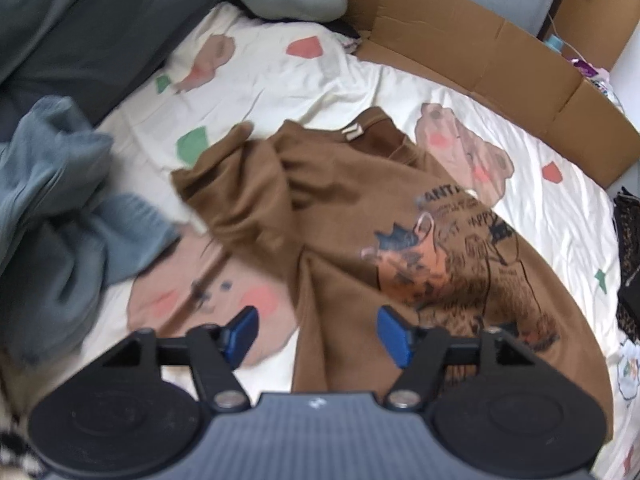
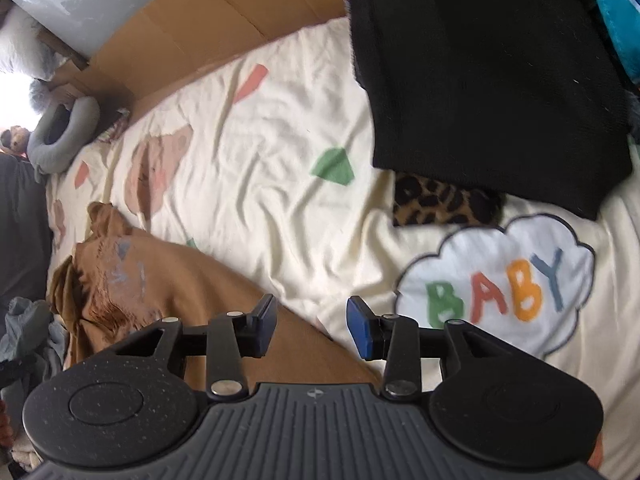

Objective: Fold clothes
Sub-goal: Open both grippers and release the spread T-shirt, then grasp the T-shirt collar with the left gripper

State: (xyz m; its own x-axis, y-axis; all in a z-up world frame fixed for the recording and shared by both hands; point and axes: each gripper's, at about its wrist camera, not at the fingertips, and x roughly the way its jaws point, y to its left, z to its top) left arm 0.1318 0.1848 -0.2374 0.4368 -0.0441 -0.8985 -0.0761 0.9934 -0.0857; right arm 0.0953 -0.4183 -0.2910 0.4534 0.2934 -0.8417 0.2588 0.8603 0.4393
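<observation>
A brown sweatshirt with a printed graphic lies crumpled on the cream bed sheet, collar and label towards the far side. My left gripper hovers open over its lower part, blue pads wide apart with nothing between them. In the right wrist view the same brown sweatshirt lies at the lower left. My right gripper is open above the garment's near edge, where it meets the sheet, and holds nothing.
A blue-grey garment is heaped at the left and a dark grey cover lies beyond it. Flattened cardboard lines the far side. A folded black garment rests on a leopard-print piece. A grey neck pillow sits far left.
</observation>
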